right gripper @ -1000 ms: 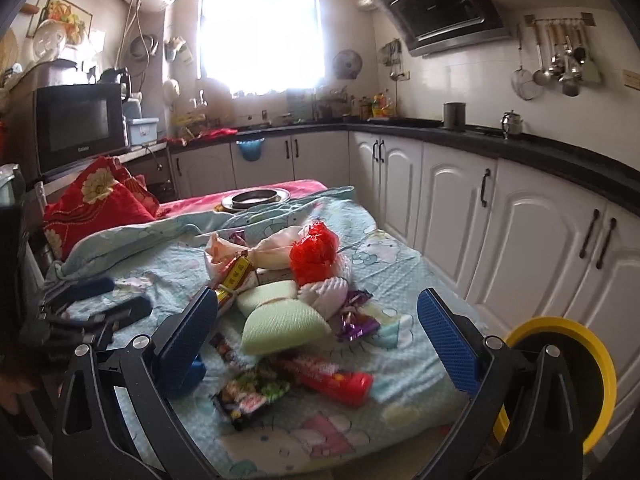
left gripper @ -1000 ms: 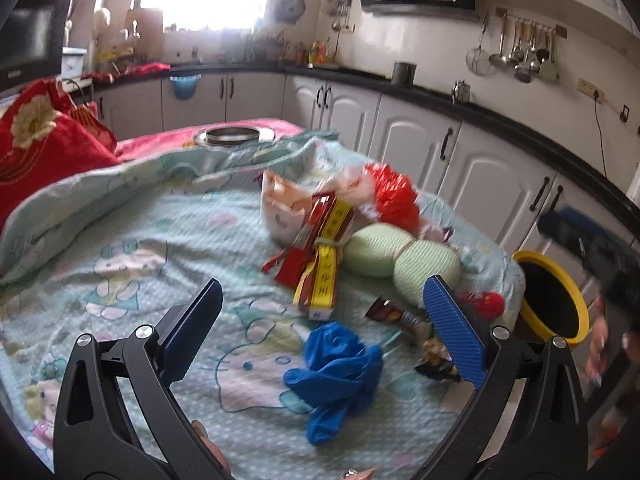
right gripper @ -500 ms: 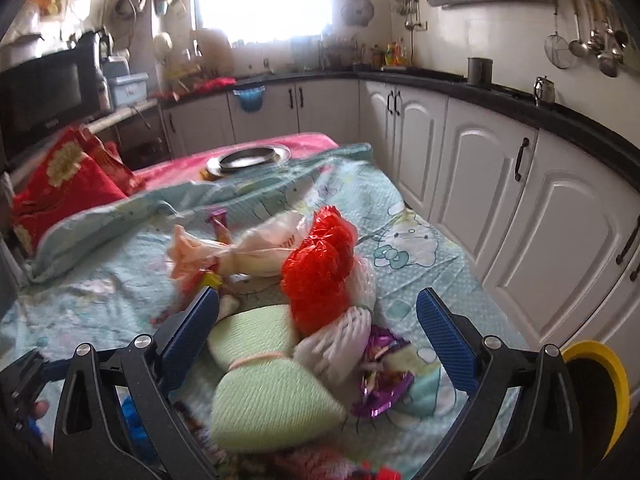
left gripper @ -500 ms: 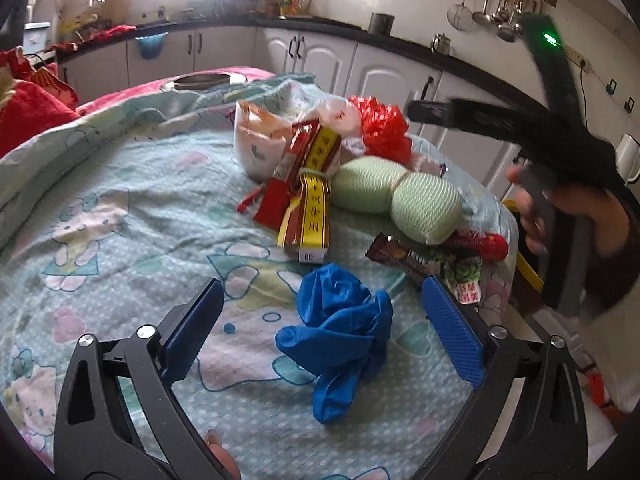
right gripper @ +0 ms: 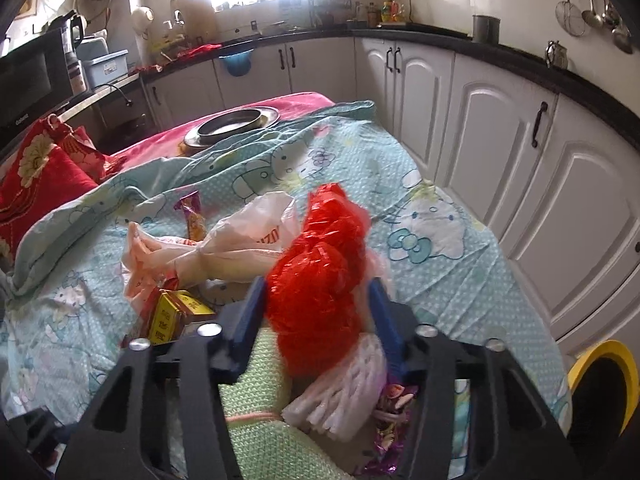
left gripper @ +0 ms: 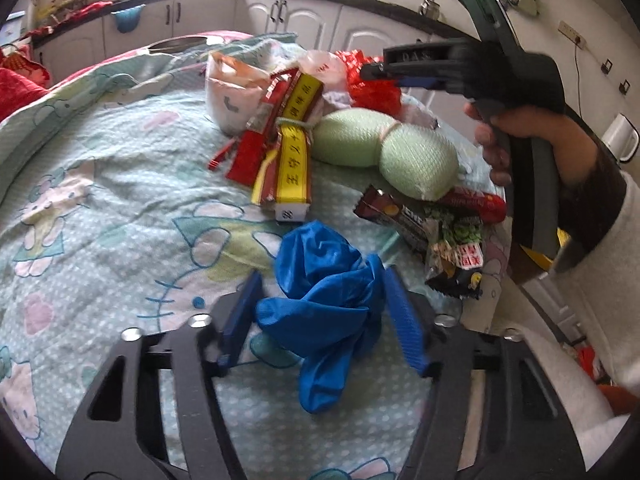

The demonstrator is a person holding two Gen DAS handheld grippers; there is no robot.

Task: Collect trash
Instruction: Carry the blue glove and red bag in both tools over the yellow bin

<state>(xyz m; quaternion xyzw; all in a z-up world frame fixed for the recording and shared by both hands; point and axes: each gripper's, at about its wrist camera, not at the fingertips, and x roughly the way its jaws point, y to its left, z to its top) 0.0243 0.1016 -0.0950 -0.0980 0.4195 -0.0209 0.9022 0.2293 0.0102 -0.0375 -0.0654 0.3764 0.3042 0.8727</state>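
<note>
Trash lies on a bed with a light blue cartoon sheet. A crumpled blue glove sits between the pads of my left gripper; the jaws are closing and both pads touch it. My right gripper is closing on a crumpled red plastic wrap, its pads against both sides. The left wrist view shows a hand holding that gripper over the red wrap. Nearby lie a green mesh bundle, a yellow and red box and snack wrappers.
A knotted pink plastic bag and white foam netting lie by the red wrap. A yellow-rimmed bin stands on the floor at the bed's right corner. A metal plate and red cushion are farther back. White cabinets line the right.
Both grippers' jaws have narrowed from wide open. The left sank over the blue glove and now brackets it. The right swept across the bed onto the red wrap.
</note>
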